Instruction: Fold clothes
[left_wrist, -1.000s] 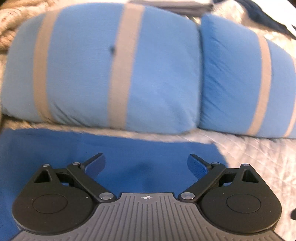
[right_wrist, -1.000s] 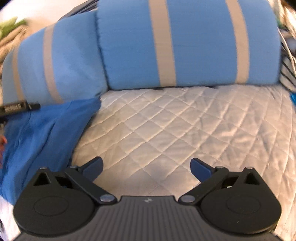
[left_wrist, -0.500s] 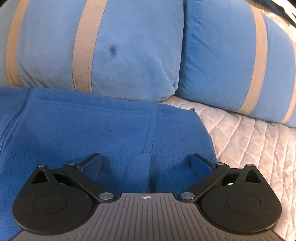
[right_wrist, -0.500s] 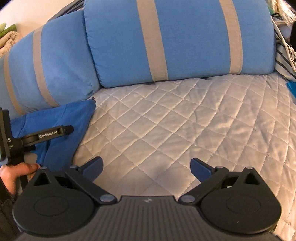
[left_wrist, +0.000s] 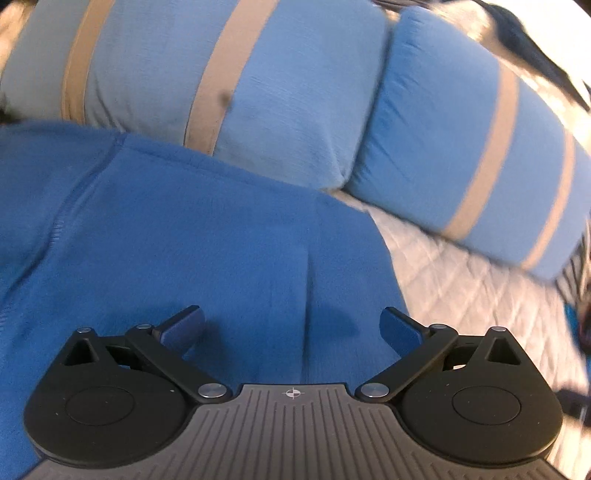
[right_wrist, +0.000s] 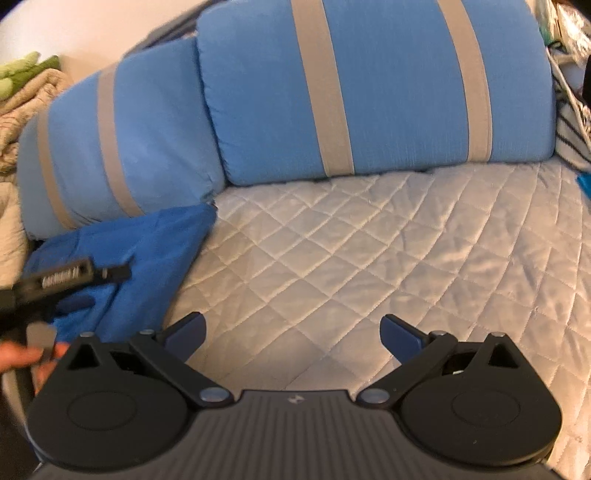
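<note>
Hovering wide open and empty over the blue fleece garment (left_wrist: 207, 251) at the bed's (right_wrist: 369, 258) left, the left tool (left_wrist: 291, 328), its white side lettering blurred unreadable, has just spread, while the right tool (right_wrist: 291, 332) gapes empty.

bed's got a pale quilted cover (right_wrist: 369, 266), two blue pillows with tan stripes (right_wrist: 388, 92) lined up at 12 o'clock, and a blue fleece (left_wrist: 192, 251) spread flat at 9 o'clock against them
</note>
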